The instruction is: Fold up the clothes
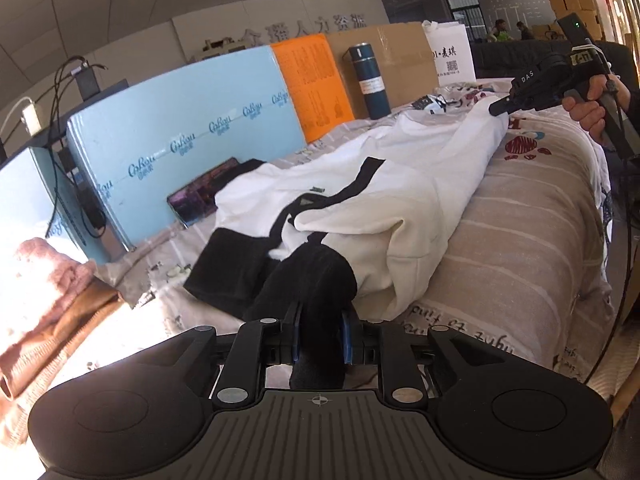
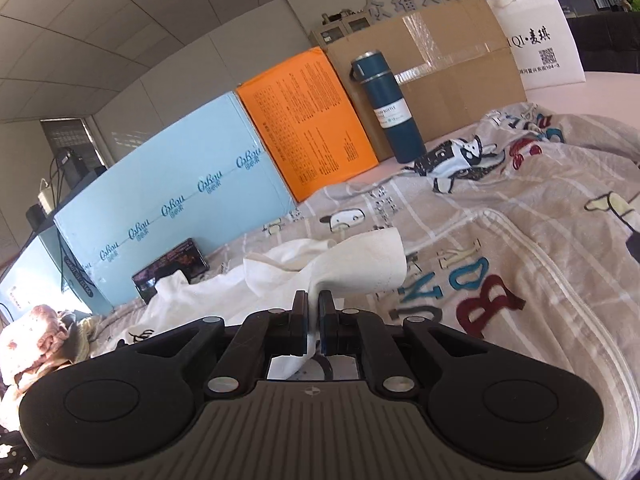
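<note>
One white garment with black trim [image 1: 360,200] lies stretched across the printed bedsheet [image 1: 520,240], running from the near left to the far right in the left wrist view. We see its black cuffed end [image 1: 308,276] bunched between the left gripper [image 1: 320,332] fingers, jaws pinching that dark cloth. A second black panel [image 1: 228,268] lies flat on the sheet just left of it. At the far end the right gripper [image 1: 500,109] clamps the white fabric, held by a hand [image 1: 588,108] at the right edge.

In the right wrist view we see the right gripper [image 2: 314,308] jaws pressed nearly together on a white fold [image 2: 360,264], which rises out between the fingers and flares to the right. The rest of the garment trails away to the left over the sheet.

Along the far side of the bed we note a light blue board [image 2: 172,216], an orange box [image 2: 308,124], a dark blue bottle [image 2: 388,108] standing upright, a cardboard box [image 2: 452,60] behind it and a white bag [image 2: 536,40] at the far right. A dark glossy packet [image 2: 172,272] leans against the blue board. A pinkish-brown cloth pile [image 1: 52,280] sits at the near left, overexposed in sunlight. A black-and-white patterned item [image 2: 456,164] lies on the sheet near the bottle.
</note>
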Available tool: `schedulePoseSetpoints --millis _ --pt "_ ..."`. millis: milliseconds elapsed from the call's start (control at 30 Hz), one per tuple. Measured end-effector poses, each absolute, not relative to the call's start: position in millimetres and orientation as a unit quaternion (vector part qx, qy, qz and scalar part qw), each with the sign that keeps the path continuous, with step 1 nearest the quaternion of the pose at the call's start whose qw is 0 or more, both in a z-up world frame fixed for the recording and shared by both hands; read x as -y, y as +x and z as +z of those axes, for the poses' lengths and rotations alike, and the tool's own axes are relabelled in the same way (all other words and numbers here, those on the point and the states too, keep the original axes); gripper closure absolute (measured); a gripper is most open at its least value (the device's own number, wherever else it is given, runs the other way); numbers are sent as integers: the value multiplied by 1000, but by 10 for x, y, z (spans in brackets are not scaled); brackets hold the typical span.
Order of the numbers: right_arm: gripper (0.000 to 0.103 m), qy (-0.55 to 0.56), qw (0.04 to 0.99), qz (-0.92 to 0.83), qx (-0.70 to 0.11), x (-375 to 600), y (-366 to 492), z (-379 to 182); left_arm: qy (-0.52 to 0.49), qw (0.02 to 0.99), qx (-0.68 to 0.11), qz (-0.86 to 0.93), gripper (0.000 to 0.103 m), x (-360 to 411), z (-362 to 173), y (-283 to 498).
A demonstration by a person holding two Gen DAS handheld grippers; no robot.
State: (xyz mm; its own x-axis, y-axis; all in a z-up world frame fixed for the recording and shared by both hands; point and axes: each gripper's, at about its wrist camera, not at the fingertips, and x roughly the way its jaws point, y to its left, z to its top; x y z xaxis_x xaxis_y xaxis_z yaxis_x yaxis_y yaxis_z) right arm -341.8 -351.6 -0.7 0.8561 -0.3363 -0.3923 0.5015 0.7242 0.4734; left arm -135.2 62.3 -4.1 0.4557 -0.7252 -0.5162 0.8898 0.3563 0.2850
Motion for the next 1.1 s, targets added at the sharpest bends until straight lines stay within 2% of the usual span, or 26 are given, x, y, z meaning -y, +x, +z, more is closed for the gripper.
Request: schedulePoseSetpoints --millis 67,100,167,200,233,333,400,533,600,667,800,933,1000,1033,1067,1100 --pt "94 307 905 -247 -160 3538 -3487 -160 239 815 -149 -506 78 -719 8 -1328" --pt "92 315 898 -262 -161 3564 -3538 -210 220 819 -145 -510 69 -771 42 -1313" --pt "73 327 890 -281 -148 3608 -3641 -227 148 830 -126 -522 49 -903 186 -1249" --pt "71 325 890 -289 -137 3616 -3680 -201 110 834 -117 -529 33 -957 257 -1209" --pt "68 320 892 -294 -127 3614 -3706 -169 73 834 -109 -536 27 -978 315 -1160" --pt "60 298 905 -284 -105 3566 -3691 -66 -20 826 -98 -554 25 -926 424 -1004" --pt "56 294 916 -253 -97 3535 -3605 -23 -28 828 -119 -548 25 -711 446 -912" --pt "49 295 932 -178 -112 3436 -3303 17 48 831 -170 -528 25 -173 354 -838" --pt "41 288 940 -130 -129 3355 -3114 33 94 828 -188 -520 25 30 254 -845" --pt "28 276 946 -76 -151 3246 -2887 51 130 826 -196 -513 26 177 143 -863" --pt "20 253 948 17 -192 3005 -2426 70 172 820 -200 -508 26 312 -36 -902" --pt "20 236 938 46 -250 2761 -1971 -11 185 820 -208 -501 26 344 -123 -899" --pt "24 220 936 47 -270 2656 -1850 -86 184 817 -210 -504 26 347 -141 -905" --pt "37 205 938 45 -276 2606 -1819 -121 184 816 -210 -506 27 353 -141 -905" --pt "64 184 942 40 -279 2558 -1812 -151 183 815 -211 -508 27 353 -140 -902" --pt "76 173 944 44 -278 2532 -1821 -168 181 814 -212 -510 35 352 -139 -900"
